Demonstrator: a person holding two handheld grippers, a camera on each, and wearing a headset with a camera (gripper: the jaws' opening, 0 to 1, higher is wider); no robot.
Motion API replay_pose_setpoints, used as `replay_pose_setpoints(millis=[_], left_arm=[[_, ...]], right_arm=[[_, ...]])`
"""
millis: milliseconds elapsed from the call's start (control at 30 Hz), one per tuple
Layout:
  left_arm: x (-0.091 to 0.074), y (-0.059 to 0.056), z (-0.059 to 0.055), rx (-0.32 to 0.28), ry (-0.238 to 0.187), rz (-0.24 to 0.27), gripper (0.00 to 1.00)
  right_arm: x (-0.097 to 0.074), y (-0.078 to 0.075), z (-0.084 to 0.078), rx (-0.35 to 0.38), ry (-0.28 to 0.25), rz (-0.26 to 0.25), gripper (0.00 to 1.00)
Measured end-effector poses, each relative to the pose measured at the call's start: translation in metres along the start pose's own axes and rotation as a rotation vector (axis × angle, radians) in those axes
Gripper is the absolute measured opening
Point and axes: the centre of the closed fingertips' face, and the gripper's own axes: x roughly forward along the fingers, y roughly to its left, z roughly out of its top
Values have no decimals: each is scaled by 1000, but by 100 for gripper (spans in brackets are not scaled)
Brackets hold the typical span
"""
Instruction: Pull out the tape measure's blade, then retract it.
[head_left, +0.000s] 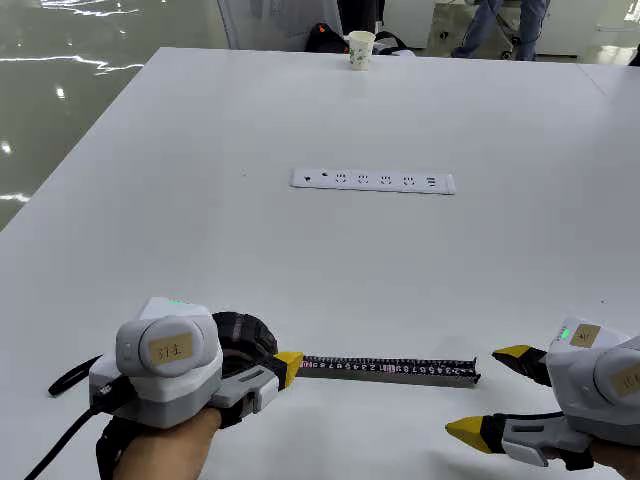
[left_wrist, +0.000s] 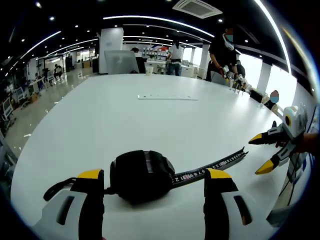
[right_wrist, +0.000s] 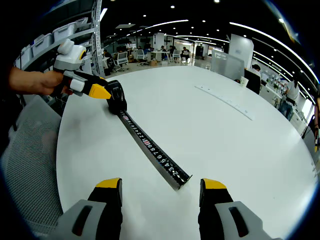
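Found the tape measure (left_wrist: 142, 172), a rounded black case, lying on the table (head_left: 200, 200) between the tips of the left gripper (left_wrist: 152, 175). Saw those jaws spread wider than the case, not clamping it. Noted its blade (head_left: 390, 369) drawn out flat toward the right gripper (right_wrist: 162, 184), ending just short of that claw's parted, empty jaws. Saw a flat white power strip (head_left: 373, 181) well beyond and a paper cup (head_left: 360, 49) near the far edge. Noted broad, smooth white tabletop between blade and strip, and the table's rounded edge close by the left gripper.
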Motion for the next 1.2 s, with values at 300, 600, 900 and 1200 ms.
replay_pose_setpoints(millis=[300,600,900,1200], left_arm=[[4,5,-2,-14,16,21,71],[7,8,0,-22,20,34,68],[13,9,0,-30,34,41,66],[19,9,0,-34,48,51,65]], right_arm=[[4,-9,-3,-106,50,55,50],[9,-16,-6,-197,95,109,38],[13,-24,-4,-282,139,175,27],[19,-26,-10,-338,182,228,21]])
